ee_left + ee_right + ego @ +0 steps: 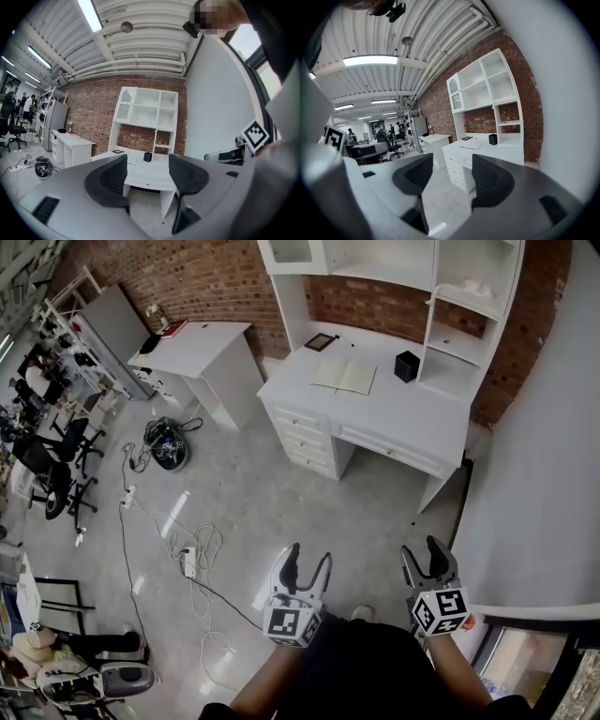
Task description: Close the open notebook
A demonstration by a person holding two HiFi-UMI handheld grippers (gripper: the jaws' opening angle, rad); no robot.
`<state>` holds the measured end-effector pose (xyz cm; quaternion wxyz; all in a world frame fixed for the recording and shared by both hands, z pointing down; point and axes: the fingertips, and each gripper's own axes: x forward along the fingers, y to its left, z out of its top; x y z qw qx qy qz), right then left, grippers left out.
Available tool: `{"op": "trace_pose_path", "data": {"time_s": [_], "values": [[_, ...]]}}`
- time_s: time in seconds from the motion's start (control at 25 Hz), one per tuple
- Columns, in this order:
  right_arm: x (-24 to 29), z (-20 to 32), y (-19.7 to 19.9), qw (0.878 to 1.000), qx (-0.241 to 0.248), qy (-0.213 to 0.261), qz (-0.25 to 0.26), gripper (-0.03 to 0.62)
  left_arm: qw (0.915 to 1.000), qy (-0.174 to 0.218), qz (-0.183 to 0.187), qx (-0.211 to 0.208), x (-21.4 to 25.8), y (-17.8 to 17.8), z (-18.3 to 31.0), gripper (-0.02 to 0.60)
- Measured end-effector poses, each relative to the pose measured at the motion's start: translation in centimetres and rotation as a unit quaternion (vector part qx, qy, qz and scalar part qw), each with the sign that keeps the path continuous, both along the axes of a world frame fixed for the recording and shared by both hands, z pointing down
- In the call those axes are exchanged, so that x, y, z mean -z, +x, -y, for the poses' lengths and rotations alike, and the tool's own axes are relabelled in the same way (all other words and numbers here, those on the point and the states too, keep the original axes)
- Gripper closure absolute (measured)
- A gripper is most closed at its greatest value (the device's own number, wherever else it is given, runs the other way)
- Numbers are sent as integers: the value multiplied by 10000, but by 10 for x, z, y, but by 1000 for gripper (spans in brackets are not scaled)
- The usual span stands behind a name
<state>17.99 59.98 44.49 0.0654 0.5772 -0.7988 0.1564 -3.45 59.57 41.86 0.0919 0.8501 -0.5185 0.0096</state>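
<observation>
The notebook (344, 376) is seen lying open and flat on the white desk (403, 413), toward the back left of the top, with both pages facing up. A small black box (406, 366) is set on the desk to the right of the notebook, apart from it, and a dark frame (321, 341) lies behind the notebook near the desk's back left corner. A white hutch (450, 296) with open shelves is mounted over the desk against the brick wall (206, 277).

The left tongs (309, 556) and the right tongs (421, 549) are held side by side low in the head view, over the grey floor (281, 493) and well apart from the desk. Both point toward the desk. In the left gripper view the left tongs (147, 164) are shown with the jaws spread wide and nothing between them; the desk and the black box (147, 156) are framed in the gap far beyond. In the right gripper view the right tongs (452, 161) are likewise spread and empty, and the notebook (471, 146) is visible on the distant desk top.

A second white desk (197, 343) stands to the left, and white cables (192, 559) are strewn on the floor.
</observation>
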Motion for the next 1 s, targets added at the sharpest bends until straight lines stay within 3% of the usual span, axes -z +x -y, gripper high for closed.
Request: {"op": "trace_pose_path", "data": {"time_s": [0.24,0.48,1.0], "values": [[-12,-1,-1,9996,245,-115,21,349,9997,-140,-10,205,-12,-3,-5,327],[-24,17,-8,9988,362,-295,176,345,9996,-256,61,49,-21,1,8,327],[-32,124,-47,9986,249,-467,-17,345,9990,-222,-347,-169,-12,-25,139,327]]}}
